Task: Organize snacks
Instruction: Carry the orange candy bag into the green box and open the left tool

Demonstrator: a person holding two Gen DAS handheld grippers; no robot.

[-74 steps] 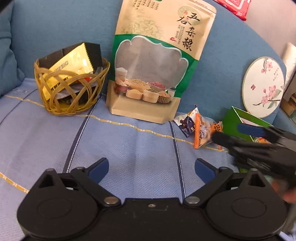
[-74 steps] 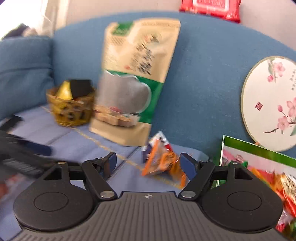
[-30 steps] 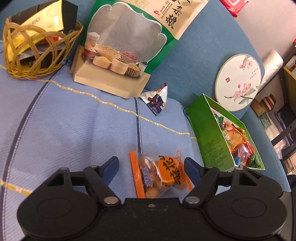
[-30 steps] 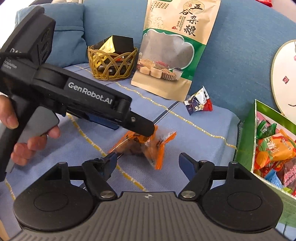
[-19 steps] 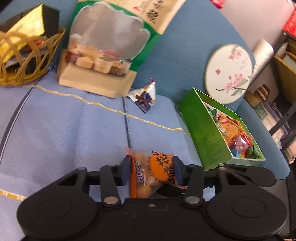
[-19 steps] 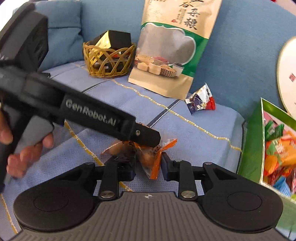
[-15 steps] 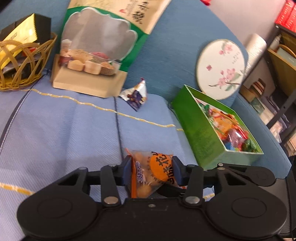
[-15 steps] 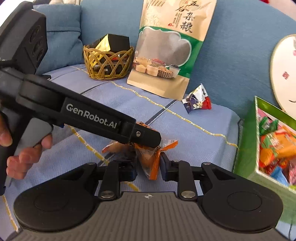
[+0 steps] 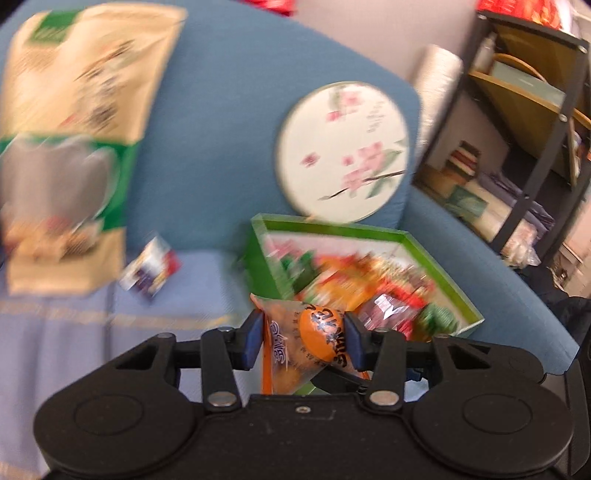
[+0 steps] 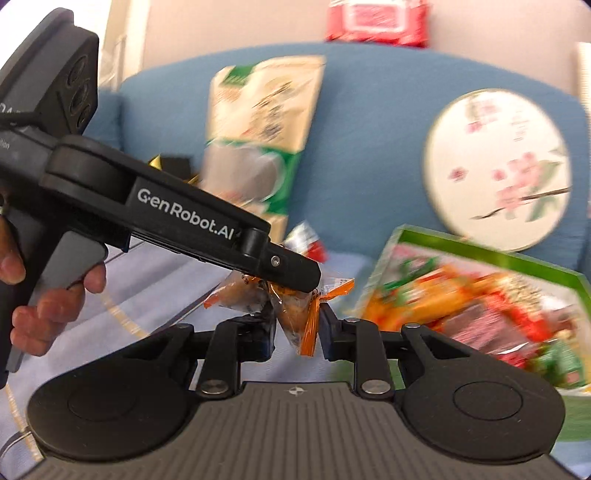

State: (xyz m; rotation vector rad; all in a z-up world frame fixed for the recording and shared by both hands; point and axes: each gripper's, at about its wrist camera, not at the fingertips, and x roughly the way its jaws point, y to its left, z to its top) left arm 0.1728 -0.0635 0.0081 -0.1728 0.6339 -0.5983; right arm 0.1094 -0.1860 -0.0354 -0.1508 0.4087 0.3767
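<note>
My left gripper is shut on an orange and clear snack packet, held above the blue sofa seat. My right gripper is shut on the same packet from the other side; the left gripper's finger crosses over it. A green box full of mixed snacks sits just beyond the packet, and shows at right in the right wrist view. A small triangular snack packet lies on the seat to the left.
A large tan and green grain bag leans on the sofa back. A round floral fan stands behind the box. A dark shelf unit stands right of the sofa. A red pack lies atop the sofa back.
Both grippers closed on the orange packet, lifted it off the seat and carried it right, close to the green box. The views are motion-blurred.
</note>
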